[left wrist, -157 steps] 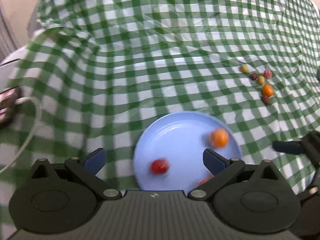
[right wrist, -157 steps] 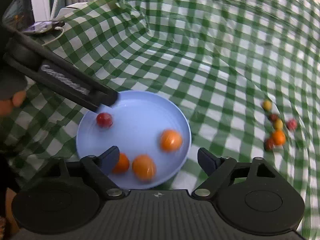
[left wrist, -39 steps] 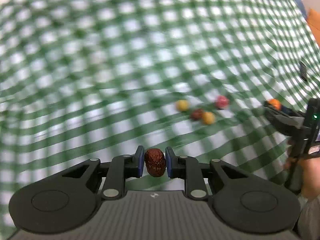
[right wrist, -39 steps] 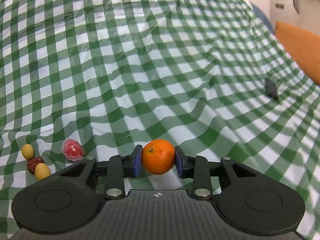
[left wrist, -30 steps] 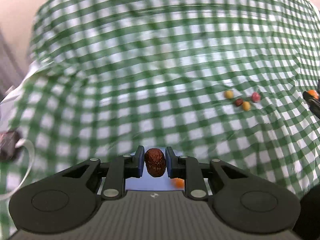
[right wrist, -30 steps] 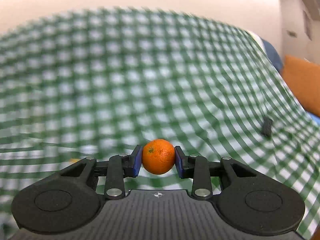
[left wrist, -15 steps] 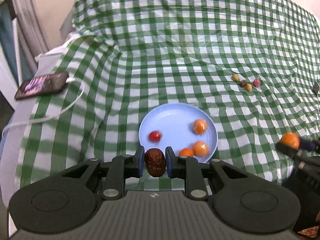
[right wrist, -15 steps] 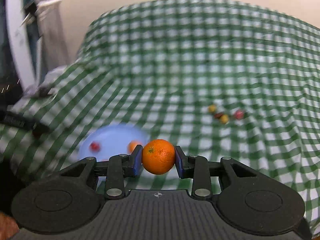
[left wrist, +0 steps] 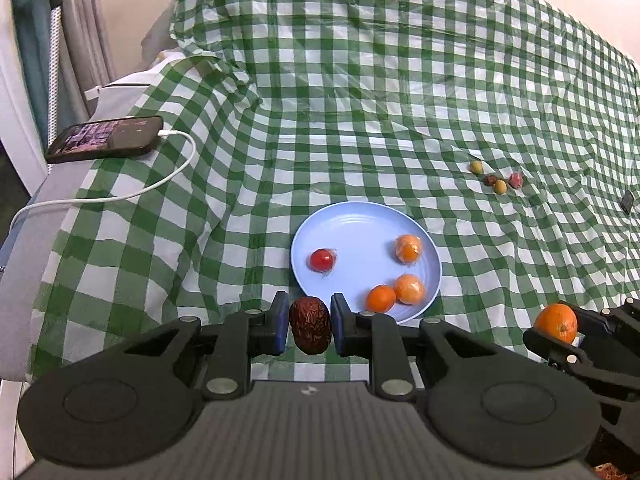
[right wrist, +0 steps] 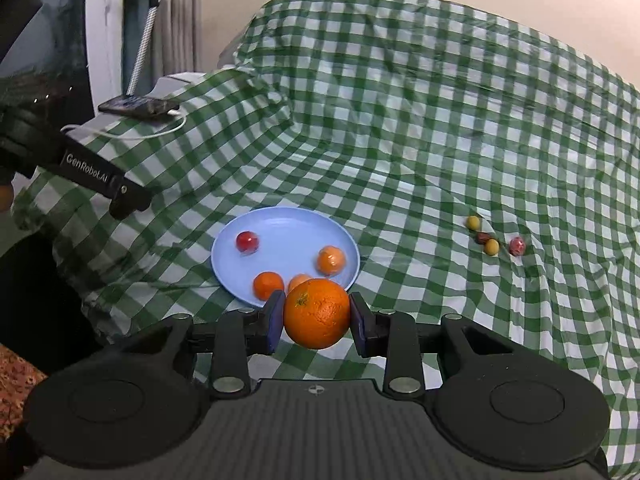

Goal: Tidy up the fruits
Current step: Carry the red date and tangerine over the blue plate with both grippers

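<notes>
One orange fruit on the plate is largely hidden behind the held orange. The four small fruits on the cloth are too small to be identified.

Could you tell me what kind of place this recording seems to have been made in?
Probably a room in a home rather than a lab: a green checked cloth draped over soft, uneven furniture, a charging phone at its edge, and a curtain by the plain wall.
</notes>
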### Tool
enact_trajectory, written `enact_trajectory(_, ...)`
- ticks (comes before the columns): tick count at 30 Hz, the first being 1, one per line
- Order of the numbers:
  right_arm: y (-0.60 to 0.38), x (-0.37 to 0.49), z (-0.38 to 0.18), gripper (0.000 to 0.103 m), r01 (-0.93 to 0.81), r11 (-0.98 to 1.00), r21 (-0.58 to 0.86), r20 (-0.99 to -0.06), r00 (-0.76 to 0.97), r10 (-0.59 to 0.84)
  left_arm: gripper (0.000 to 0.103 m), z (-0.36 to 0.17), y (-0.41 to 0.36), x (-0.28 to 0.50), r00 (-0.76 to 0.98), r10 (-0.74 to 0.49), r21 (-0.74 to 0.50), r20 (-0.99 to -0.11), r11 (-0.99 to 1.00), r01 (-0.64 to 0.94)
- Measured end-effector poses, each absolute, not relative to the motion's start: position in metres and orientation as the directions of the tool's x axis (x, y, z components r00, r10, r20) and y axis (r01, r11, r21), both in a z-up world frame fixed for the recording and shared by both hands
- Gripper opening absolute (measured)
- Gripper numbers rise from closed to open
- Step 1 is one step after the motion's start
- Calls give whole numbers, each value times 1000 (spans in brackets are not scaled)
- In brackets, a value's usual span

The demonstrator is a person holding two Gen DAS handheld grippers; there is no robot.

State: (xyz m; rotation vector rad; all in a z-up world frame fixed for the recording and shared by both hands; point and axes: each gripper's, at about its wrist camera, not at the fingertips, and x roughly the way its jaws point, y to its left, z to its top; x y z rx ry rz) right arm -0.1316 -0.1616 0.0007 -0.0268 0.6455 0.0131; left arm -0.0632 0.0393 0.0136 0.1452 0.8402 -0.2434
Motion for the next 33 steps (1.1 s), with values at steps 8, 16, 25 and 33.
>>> enact_trajectory(8,-157,-127,-3,35,-32,999,-26,-632,775,8,24,10,45,-58,646,-141,42,-750,965,259)
enact_trajectory(16,-158,-117,-8,35,-42,999,-21,-656,755,18,24,3,43,-42,612,-161,10,-774,964,265)
enact_trajectory(25,-164,-68,-18,35,-38,999,-26,-656,755,11,24,-14,26,8,547,-196,-24,-814,952,306)
enact_trajectory(33,-167,-20,-42,35,-64,998,-17,-696,717,34,24,-45,6,46,509,-205,-14,-836,935,353)
